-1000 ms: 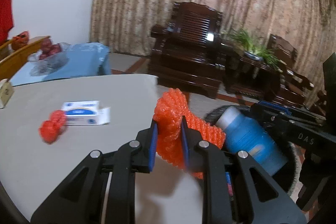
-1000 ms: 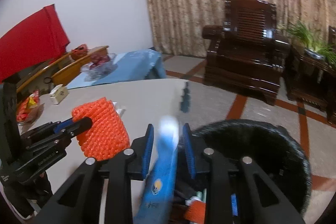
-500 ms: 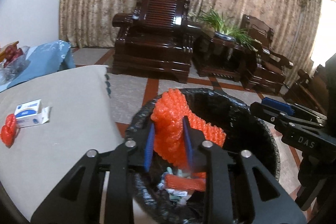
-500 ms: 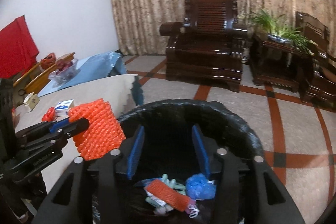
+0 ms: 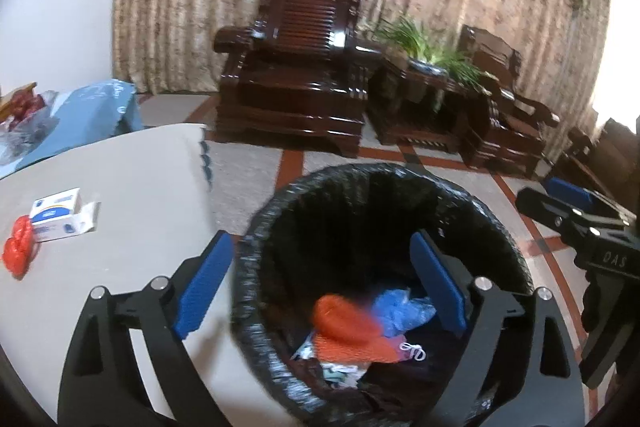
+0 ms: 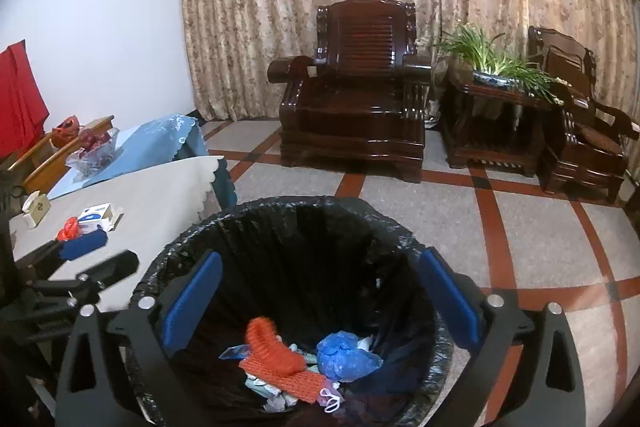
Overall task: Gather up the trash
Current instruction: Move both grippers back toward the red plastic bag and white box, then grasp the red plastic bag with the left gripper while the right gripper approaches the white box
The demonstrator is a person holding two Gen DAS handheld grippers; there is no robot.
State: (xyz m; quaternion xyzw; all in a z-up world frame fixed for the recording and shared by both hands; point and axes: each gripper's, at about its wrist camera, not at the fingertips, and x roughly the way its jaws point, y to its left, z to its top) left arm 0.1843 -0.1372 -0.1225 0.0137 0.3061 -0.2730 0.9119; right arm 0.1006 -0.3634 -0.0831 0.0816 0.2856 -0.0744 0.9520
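Though blurred, orange netting binned.

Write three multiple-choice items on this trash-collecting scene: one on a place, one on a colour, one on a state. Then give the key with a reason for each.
1. Where is the white and blue box?
A. in the bin
B. on the table
C. on the armchair

2. What colour is the liner of the trash bin?
A. black
B. white
C. green

3. What is between the pads of the right gripper?
A. an orange foam net
B. a blue bag
C. nothing held

Key:
1 B, it lies on the pale table beside a red scrap.
2 A, black plastic folds over the rim.
3 C, its jaws are opening, and the orange foam net and blue bag lie in the bin.
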